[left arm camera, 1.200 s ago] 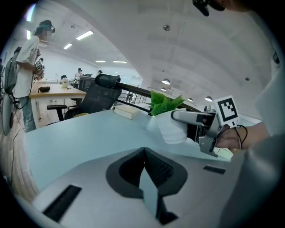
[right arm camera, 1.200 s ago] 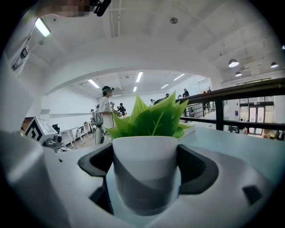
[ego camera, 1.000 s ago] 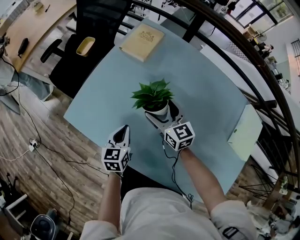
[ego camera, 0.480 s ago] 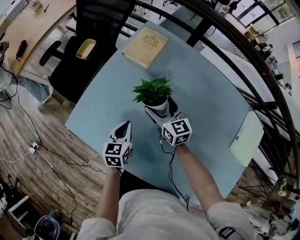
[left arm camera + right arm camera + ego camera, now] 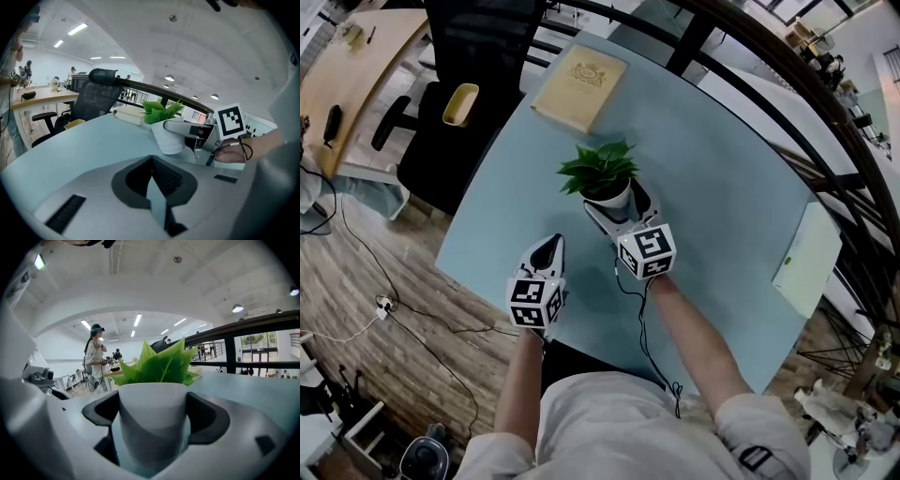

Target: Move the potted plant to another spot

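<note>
A potted plant (image 5: 600, 169) with green leaves in a white pot (image 5: 152, 413) stands on the pale blue table (image 5: 722, 169), near its middle. My right gripper (image 5: 616, 202) is shut on the pot, one jaw pressed against each side. In the left gripper view the plant (image 5: 166, 126) shows ahead with the right gripper (image 5: 187, 129) around it. My left gripper (image 5: 547, 251) rests near the table's front edge, to the left of the plant. It is shut and empty, its jaws meeting at their tips (image 5: 152, 173).
A tan book (image 5: 579, 82) lies at the table's far edge. A pale notebook (image 5: 808, 258) sits at the right edge. A black office chair (image 5: 473, 37) and a yellow bowl (image 5: 459, 103) stand beyond the left edge. A dark railing (image 5: 787, 84) runs behind the table.
The right gripper and the plant have shifted a little away from me, toward the book. The left gripper stays near the front edge.
</note>
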`<action>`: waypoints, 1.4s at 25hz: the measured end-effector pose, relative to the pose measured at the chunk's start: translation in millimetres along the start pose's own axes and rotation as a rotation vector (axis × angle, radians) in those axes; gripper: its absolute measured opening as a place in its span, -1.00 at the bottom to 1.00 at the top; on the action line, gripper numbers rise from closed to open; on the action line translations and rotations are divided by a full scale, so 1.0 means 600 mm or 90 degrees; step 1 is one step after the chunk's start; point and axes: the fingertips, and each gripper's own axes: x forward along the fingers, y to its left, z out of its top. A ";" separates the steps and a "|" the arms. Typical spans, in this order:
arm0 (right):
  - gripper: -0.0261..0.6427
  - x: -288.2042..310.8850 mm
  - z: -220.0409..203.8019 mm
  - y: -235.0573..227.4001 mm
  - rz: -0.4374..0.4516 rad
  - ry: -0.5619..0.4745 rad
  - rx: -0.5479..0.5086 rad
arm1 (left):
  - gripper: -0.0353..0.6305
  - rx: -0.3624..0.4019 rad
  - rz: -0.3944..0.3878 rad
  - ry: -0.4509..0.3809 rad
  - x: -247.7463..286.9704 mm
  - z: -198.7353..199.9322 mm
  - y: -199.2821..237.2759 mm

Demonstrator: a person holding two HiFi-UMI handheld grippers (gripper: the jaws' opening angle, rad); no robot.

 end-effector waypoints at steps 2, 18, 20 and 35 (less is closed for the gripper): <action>0.44 -0.004 -0.003 0.000 -0.001 -0.004 -0.001 | -0.86 -0.002 0.000 0.004 0.002 -0.006 -0.002; 0.43 -0.032 -0.014 0.007 0.005 0.009 -0.010 | -0.86 -0.020 0.011 0.009 -0.013 -0.033 -0.013; 0.43 -0.036 -0.016 0.008 0.007 0.011 -0.013 | -0.86 -0.018 0.010 0.010 -0.013 -0.035 -0.015; 0.42 -0.064 -0.032 0.016 -0.014 0.022 -0.031 | -0.86 -0.007 -0.008 0.031 -0.016 -0.057 -0.028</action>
